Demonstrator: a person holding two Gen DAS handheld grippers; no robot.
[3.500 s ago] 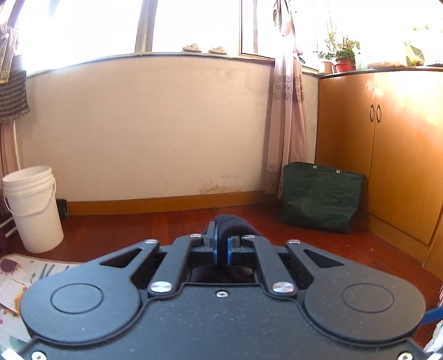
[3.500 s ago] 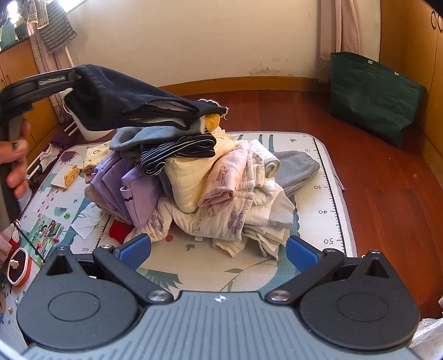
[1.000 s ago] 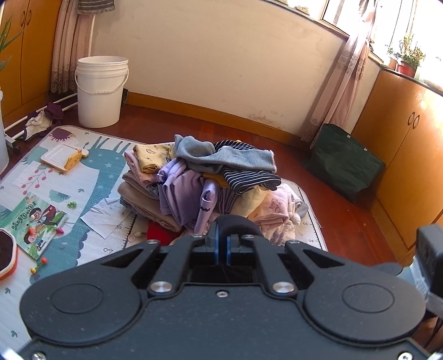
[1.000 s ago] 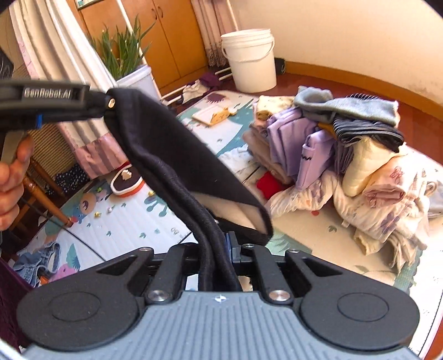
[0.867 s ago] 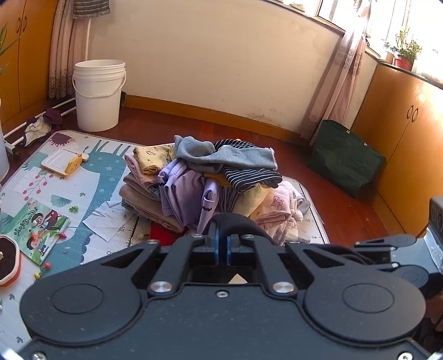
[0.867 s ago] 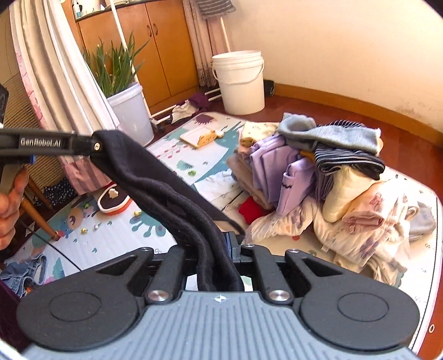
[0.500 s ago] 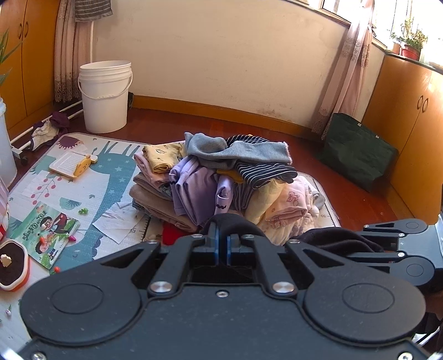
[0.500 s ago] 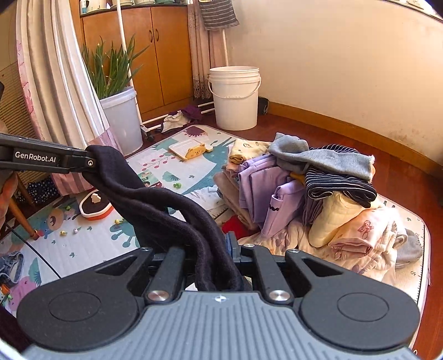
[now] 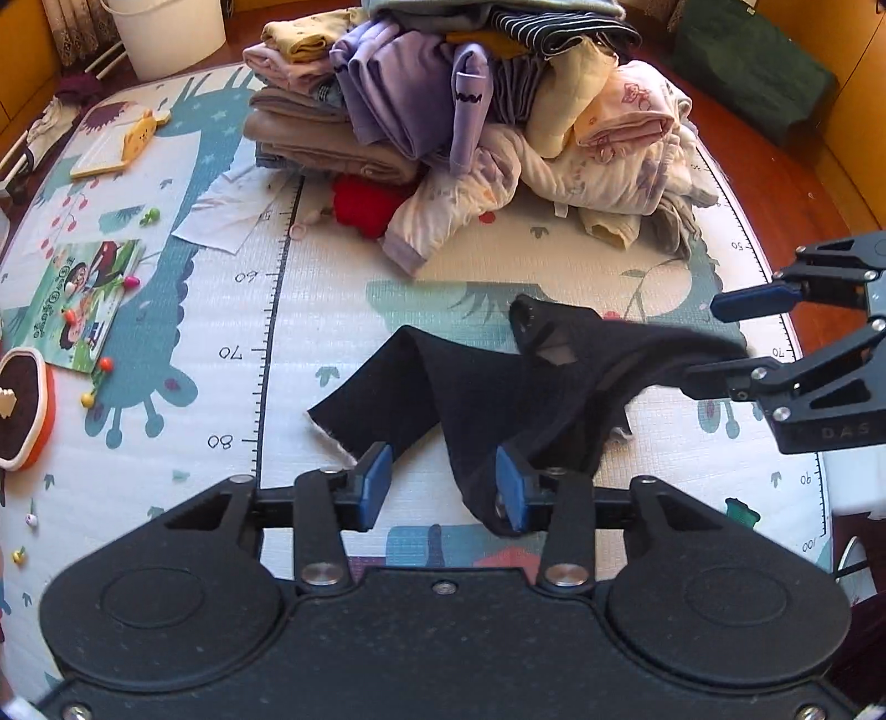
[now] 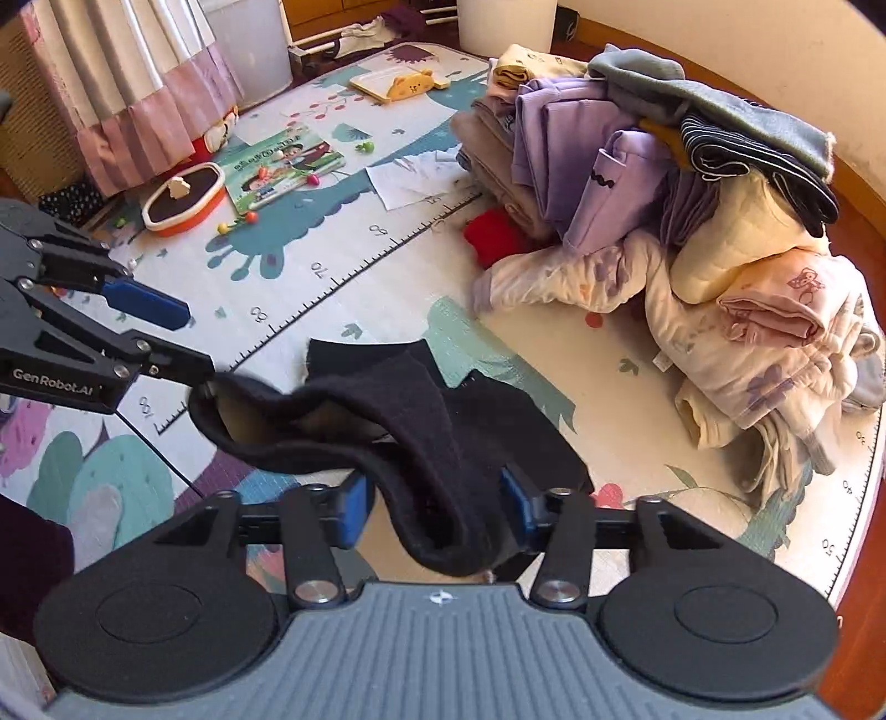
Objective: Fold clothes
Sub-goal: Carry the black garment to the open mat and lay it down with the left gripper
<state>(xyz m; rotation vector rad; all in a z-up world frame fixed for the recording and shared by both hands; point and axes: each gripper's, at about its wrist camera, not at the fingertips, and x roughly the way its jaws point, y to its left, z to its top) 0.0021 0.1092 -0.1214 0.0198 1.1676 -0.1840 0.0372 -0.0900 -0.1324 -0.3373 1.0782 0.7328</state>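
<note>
A black garment [image 9: 498,382] lies crumpled on the play mat [image 9: 310,310] in front of both grippers; it also shows in the right wrist view [image 10: 421,421]. My left gripper [image 9: 443,487] is open, with one end of the garment draped against its right finger. My right gripper [image 10: 434,509] is open, with the other end hanging over and between its fingers. Each gripper shows in the other's view, the right [image 9: 736,338] and the left [image 10: 177,338], both open. A pile of unfolded clothes [image 9: 476,111] sits at the mat's far side.
A picture book [image 9: 72,299], an orange-rimmed toy [image 9: 22,410], a yellow board [image 9: 116,144] and paper [image 9: 221,216] lie on the mat's left part. A white bucket [image 9: 166,27] and a green bag [image 9: 753,72] stand on the wooden floor. A curtain [image 10: 122,83] hangs left.
Both grippers have dropped toward the mat and opened. The black garment, held up between them before, now lies on the mat, its ends still draped on the fingers.
</note>
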